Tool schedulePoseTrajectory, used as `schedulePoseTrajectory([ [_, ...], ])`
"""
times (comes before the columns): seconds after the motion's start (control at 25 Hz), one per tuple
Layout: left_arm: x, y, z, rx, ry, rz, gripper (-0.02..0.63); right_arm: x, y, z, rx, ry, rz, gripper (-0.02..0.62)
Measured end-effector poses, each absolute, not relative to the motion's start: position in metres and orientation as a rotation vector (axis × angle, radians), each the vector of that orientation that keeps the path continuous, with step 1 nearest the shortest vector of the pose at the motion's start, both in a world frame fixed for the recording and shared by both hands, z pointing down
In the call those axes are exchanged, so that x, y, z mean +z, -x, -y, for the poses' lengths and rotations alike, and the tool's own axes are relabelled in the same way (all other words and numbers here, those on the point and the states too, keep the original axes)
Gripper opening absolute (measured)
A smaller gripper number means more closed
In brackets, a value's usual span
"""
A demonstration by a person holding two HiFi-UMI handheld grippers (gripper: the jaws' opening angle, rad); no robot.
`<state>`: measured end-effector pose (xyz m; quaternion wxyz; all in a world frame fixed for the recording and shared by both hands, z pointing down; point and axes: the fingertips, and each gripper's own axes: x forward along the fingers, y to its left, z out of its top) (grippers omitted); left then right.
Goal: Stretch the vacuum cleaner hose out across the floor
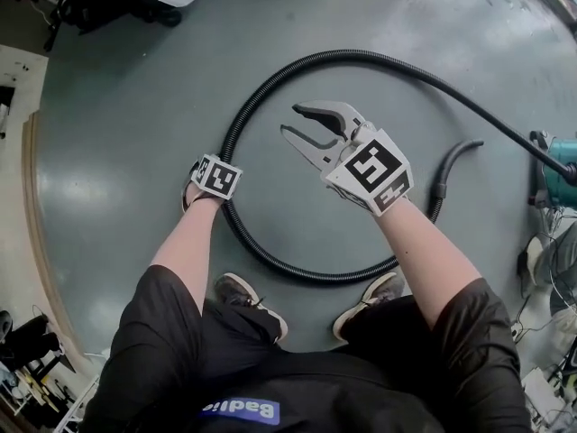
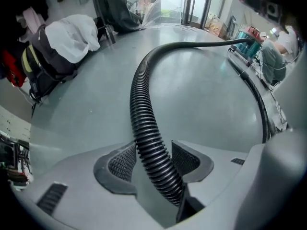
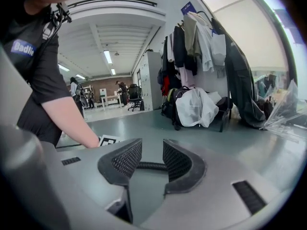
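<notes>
Vacuum cleaner hose lies in a wide loop on the grey floor in front of the person's shoes. One run leads to the teal vacuum cleaner at the right edge. Left gripper points steeply down over the loop's left side. Its jaws stand apart with the ribbed hose running between the pads, not clamped. Right gripper hovers above the loop's middle, jaws apart and empty.
</notes>
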<state>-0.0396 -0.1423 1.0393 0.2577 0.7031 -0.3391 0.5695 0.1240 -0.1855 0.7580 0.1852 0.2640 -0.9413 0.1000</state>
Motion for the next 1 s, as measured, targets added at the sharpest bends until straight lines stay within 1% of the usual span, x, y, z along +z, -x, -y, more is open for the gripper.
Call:
schedulePoseTrajectory([
  [0.12, 0.998, 0.039, 0.158, 1.574, -1.990, 0.887, 0.238, 0.769, -0.110, 0.185, 0.210, -0.686, 2.622, 0.123],
  [0.28, 0.921, 0.041, 0.178, 1.620, -2.119, 0.855, 0.238, 0.775, -0.097, 0.196, 0.084, -0.640, 2.572, 0.128],
  [0.56, 0.796, 0.022, 0.175, 1.582, -2.360, 0.801, 0.239, 0.751, -0.063, 0.225, -0.339, -0.590, 2.413, 0.204],
  [0.68, 0.760, 0.013, 0.166, 1.556, -2.435, 0.775, 0.239, 0.753, -0.053, 0.230, -0.563, -0.528, 2.227, 0.222],
  [0.84, 0.721, 0.008, 0.157, 1.537, -2.525, 0.729, 0.239, 0.750, -0.026, 0.230, -0.829, -0.418, 2.033, 0.222],
  [0.92, 0.706, 0.008, 0.156, 1.521, -2.560, 0.704, 0.239, 0.743, -0.006, 0.235, -0.893, -0.409, 2.001, 0.222],
  [1.0, 0.697, 0.009, 0.156, 1.507, -2.590, 0.699, 0.243, 0.737, 0.010, 0.241, -0.890, -0.414, 2.008, 0.222],
])
